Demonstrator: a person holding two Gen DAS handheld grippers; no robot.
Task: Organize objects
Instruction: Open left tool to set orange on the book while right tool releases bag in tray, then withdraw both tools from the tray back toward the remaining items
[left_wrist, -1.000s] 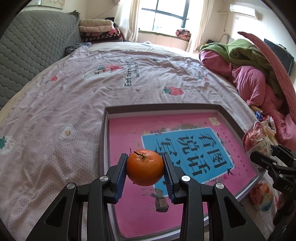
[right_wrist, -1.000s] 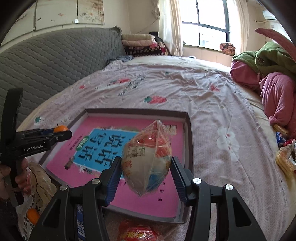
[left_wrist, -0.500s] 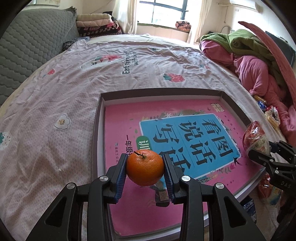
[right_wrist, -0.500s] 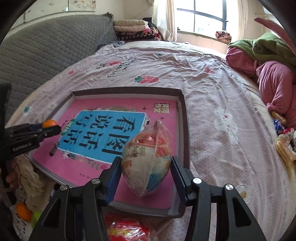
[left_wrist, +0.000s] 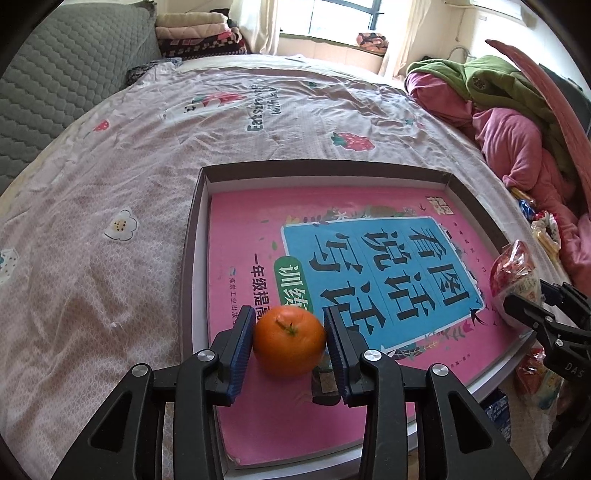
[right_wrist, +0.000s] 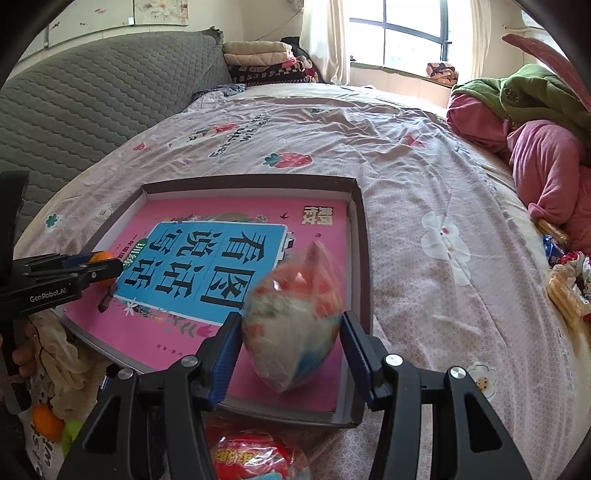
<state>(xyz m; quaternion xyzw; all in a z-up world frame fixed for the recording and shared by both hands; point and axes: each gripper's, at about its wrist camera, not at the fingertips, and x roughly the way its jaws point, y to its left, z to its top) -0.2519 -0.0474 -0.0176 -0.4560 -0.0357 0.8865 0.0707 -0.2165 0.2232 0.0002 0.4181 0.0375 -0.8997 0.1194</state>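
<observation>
The left gripper (left_wrist: 290, 345) is easing its jaws apart around an orange (left_wrist: 289, 343) that sits between the blue pads, low over the near-left corner of a shallow box (left_wrist: 192, 236); a slight gap shows at the right pad, while the left pad looks close against the fruit. The right gripper (right_wrist: 291, 345) has a plastic snack bag (right_wrist: 295, 325) between its pads above the box's near-right corner, though the bag is blurred and a gap shows at the right pad, so a firm pinch cannot be confirmed. A pink book (left_wrist: 332, 266) with a blue title panel fills the box floor, leaving a thin white margin along the left and far walls. Only the right wrist view shows a red packet (right_wrist: 255, 456) just in front of the box and a hand (right_wrist: 22, 360) on the left tool's handle. Beyond the box rim, the floral bedsheet (left_wrist: 110, 184) lies open and bare to the left and far side. Pink and green bedding (left_wrist: 517, 122) is heaped at the right edge, folded blankets (right_wrist: 266, 62) are stacked by the window (right_wrist: 402, 33), and a grey quilted headboard (right_wrist: 92, 96) runs along the left.
</observation>
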